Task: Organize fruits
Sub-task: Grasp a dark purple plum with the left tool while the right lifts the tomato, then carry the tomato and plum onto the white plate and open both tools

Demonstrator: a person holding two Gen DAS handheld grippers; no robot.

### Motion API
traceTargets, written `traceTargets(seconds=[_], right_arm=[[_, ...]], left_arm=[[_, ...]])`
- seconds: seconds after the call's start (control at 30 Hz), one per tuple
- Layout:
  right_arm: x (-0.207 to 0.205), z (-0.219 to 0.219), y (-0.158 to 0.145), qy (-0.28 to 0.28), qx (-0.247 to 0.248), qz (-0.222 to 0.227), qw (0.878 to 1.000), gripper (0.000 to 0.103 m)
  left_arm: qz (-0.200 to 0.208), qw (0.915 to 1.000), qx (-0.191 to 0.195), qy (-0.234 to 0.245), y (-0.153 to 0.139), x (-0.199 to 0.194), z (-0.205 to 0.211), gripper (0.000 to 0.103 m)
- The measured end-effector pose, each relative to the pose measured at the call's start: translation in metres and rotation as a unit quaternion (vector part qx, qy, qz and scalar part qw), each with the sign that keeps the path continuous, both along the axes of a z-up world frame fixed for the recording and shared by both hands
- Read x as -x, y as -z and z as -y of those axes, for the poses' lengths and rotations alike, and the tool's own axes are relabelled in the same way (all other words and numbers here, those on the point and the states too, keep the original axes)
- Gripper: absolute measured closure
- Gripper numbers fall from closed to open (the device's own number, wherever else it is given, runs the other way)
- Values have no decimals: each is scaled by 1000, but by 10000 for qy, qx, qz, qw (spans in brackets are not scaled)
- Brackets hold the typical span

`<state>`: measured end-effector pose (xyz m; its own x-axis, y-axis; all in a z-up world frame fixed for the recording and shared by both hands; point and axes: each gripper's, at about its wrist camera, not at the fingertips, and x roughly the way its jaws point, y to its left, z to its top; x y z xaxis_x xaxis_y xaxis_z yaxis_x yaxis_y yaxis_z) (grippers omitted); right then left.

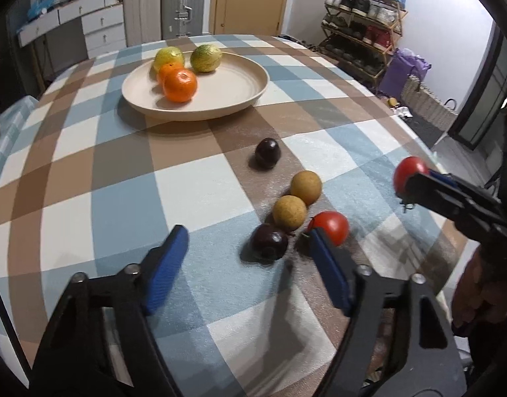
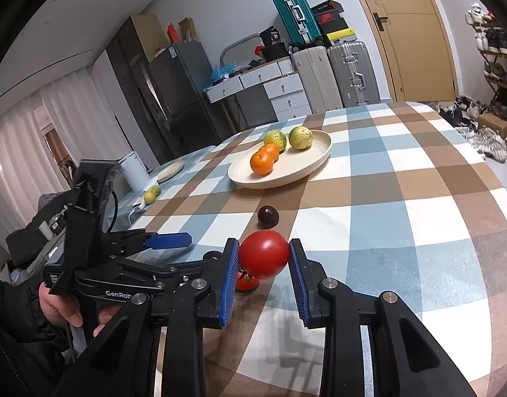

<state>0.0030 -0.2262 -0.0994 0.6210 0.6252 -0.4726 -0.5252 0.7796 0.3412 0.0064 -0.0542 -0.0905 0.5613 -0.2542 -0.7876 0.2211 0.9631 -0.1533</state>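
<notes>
Left wrist: 2 tomatoes (image 1: 331, 226), 2 plums (image 1: 267, 153), maybe 4 citrus (image 1: 180, 85).

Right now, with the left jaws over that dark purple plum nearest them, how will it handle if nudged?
The round dark purple plum will probably roll on the flat checked tablecloth. Its glossy skin may slip. It touches a tan round fruit, so it may knock that.

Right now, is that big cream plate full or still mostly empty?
Partly filled: the plate holds two oranges and two yellow-green fruits along one side; the rest is bare.
</notes>
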Motion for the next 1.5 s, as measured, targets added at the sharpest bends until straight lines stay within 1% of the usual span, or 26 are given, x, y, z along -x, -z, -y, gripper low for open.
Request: traceTargets(seconds=[0.03, 0.07, 0.1, 0.17, 0.23, 0.27, 0.3, 0.5, 0.73, 0.83, 0.97, 1.17, 1.27, 1.33, 1.37, 1.43, 1.5], right_arm=[[0, 0, 1, 4, -2, -14, 10000, 72], [-1, 0, 1, 3, -4, -20, 10000, 72], [1, 0, 0, 0, -2, -20, 10000, 72], [1, -1, 0, -11, 8, -17, 10000, 72], [1, -2, 0, -32, 17, -24, 10000, 72], [1, -3, -1, -42, 33, -21, 10000, 72], [1, -4, -1, -52, 41, -20, 10000, 72], [0, -8, 0, -110, 67, -25, 9999, 72], [-7, -15, -1, -190, 96, -52, 9998, 72], [-13, -20, -3, -240, 83, -62, 9997, 72], [-24, -28, -6, -312, 46, -128, 9994, 72], [-52, -52, -18, -614, 20, -198, 9979, 72], [-75, -72, -20, -832, -61, -489, 9953, 72], [-92, -87, -21, -949, -70, -603, 9936, 72], [-97, -93, -22, -966, -59, -612, 9934, 72], [-111, -108, -27, -1054, -38, -604, 9926, 72], [-123, -119, -31, -1067, -13, -560, 9927, 72]], left_arm=[[-35, 10000, 65, 43, 1, 0, 0, 39], [-72, 9999, 113, 92, 2, 0, 0, 44], [-107, 9997, 140, 143, 3, 0, 1, 52], [-220, 9992, 203, 248, 7, -1, 1, 63], [-200, 9990, 251, 317, 7, 1, 2, 70], [-227, 9987, 300, 350, 7, 1, 1, 78], [-211, 9987, 304, 348, 7, 2, 2, 80], [-65, 9984, 418, 367, 2, 4, -4, 80], [31, 9981, 515, 326, -9, 3, -21, 80], [84, 9974, 661, 277, -16, -1, -34, 80], [143, 9961, 869, 90, -29, -14, -58, 80], [405, 9954, 861, -123, -56, -55, -93, 80], [540, 9959, 693, -194, -69, -84, -105, 80], [558, 9960, 684, -144, -74, -103, -110, 80], [526, 9959, 724, -130, -75, -113, -113, 80], [384, 9948, 937, -112, -77, -135, -118, 80], [384, 9937, 1044, -122, -80, -156, -124, 80]])
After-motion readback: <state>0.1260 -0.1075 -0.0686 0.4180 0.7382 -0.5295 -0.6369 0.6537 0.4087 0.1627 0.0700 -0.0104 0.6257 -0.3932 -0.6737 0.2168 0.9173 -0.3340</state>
